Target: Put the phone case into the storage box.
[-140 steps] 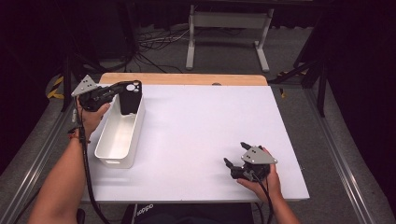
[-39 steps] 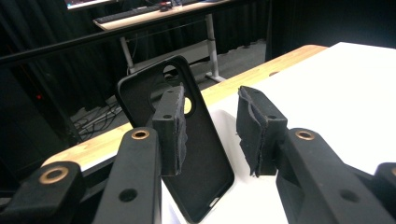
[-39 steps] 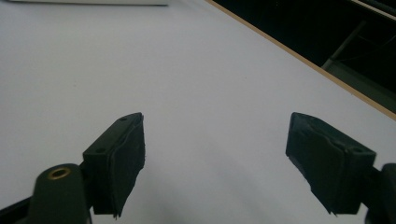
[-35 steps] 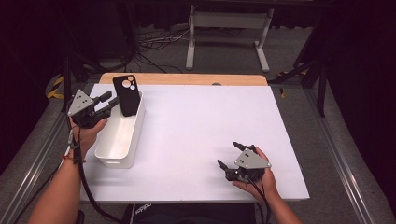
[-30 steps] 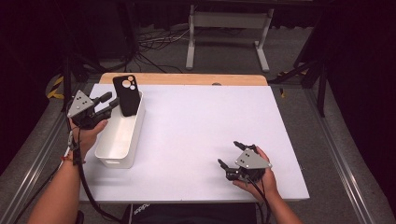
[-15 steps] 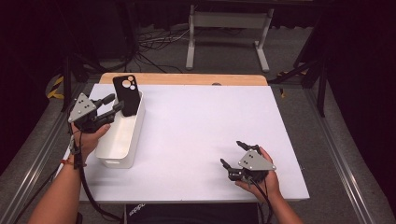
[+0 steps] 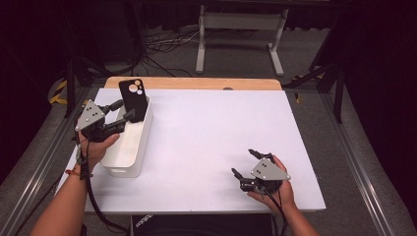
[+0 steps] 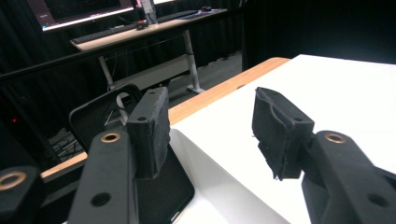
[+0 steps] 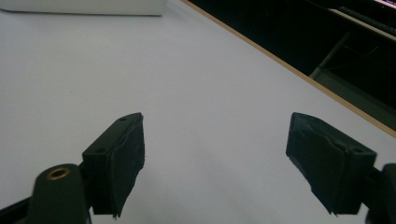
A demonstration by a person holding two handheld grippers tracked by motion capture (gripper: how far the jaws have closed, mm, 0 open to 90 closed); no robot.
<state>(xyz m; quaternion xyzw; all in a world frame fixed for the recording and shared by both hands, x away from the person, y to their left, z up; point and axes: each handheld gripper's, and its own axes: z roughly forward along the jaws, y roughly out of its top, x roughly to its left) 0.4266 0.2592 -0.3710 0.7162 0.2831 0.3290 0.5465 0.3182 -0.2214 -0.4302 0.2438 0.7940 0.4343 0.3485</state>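
Nearest the person, well to the right of the white oblong plastic bin (image 7: 129, 147), the right gripper (image 7: 244, 167) rests in the hand on the white table (image 7: 211, 137) with its jaws wide apart and nothing between them, apparently parked while the other hand works. At the bin's left side the left gripper (image 7: 124, 110) points toward the bin's far end; its jaws have just been opening, and in the left gripper view they stand spread with an empty gap, so it has let go. Just past its fingertips, the black phone case with round camera holes (image 7: 133, 99) stands nearly upright inside the bin's far end, leaning on the wall, probably left there so the wall props it up. The rest of the bin looks empty.
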